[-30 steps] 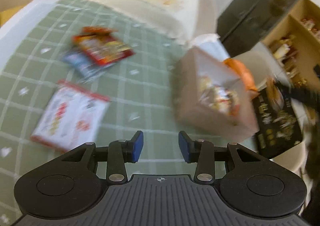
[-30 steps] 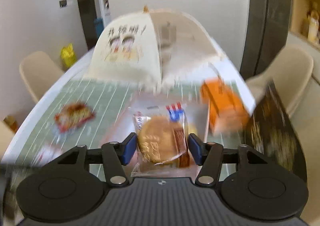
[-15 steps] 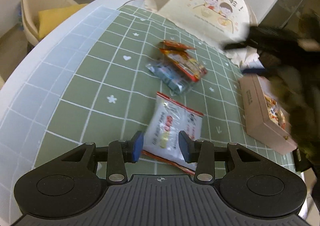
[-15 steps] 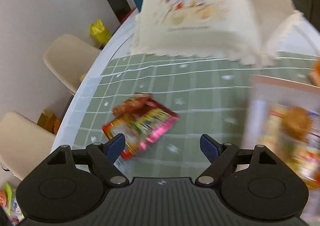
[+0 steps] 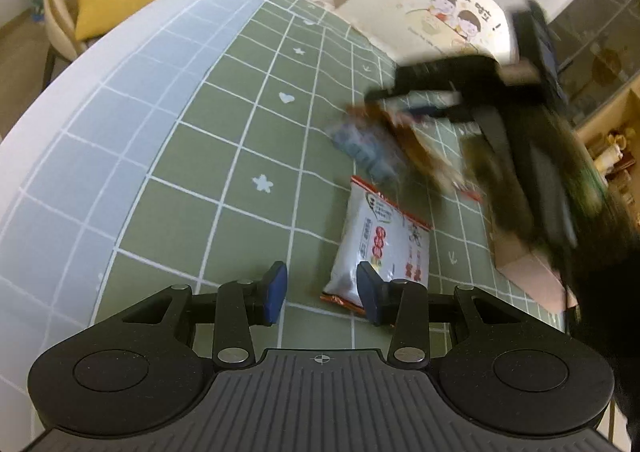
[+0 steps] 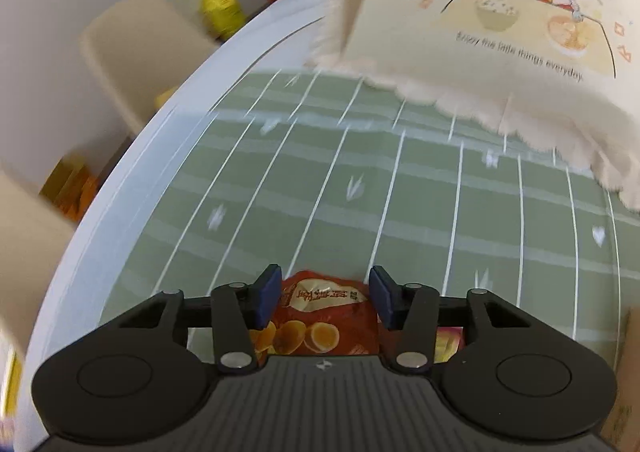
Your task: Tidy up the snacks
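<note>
Right claw (image 6: 323, 297) astride red snack packet (image 6: 320, 316)

Both wrist views look forward along their jaws, down at the green checked bench (image 5: 248, 140) from close above; both share the cartoon-printed food cover (image 6: 500, 24)

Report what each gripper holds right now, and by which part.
Nothing is held. The left gripper is open above the tablecloth; the right gripper is open, its fingers straddling the red snack packet near its top edge, not clamped.
</note>
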Tool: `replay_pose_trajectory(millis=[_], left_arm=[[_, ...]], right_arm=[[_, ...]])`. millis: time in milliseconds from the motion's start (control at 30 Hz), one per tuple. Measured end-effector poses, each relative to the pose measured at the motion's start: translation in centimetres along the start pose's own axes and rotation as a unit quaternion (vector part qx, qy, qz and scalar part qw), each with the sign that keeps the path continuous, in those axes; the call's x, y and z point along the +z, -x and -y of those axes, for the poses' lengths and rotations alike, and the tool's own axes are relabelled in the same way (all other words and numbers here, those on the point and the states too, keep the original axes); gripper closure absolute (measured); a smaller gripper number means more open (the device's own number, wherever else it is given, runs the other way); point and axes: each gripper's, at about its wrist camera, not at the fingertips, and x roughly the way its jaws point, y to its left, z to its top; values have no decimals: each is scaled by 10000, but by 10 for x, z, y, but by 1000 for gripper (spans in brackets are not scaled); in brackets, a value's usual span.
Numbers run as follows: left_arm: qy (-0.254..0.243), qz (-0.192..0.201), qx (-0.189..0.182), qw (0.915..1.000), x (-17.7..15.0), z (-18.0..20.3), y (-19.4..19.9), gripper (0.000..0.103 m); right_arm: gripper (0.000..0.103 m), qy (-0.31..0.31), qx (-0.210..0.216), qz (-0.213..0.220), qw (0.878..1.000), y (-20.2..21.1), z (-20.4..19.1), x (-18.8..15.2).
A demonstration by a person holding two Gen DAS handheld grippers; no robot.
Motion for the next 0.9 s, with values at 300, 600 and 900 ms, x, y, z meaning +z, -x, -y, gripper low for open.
replay_pose_trajectory(millis=[300, 600, 900], left_arm=[[-134, -23, 46, 9999, -7, 15, -2, 60], [-446, -30, -40, 9990, -16, 59, -6, 60], [-1417, 40, -12, 9899, 12, 116, -35, 60]], right_arm=[[58, -11, 783, -230, 9967, 68, 4, -127], [38, 4, -654, 884, 9939, 184, 42, -198], [40, -1327, -866, 1272, 9791, 153, 126, -131]])
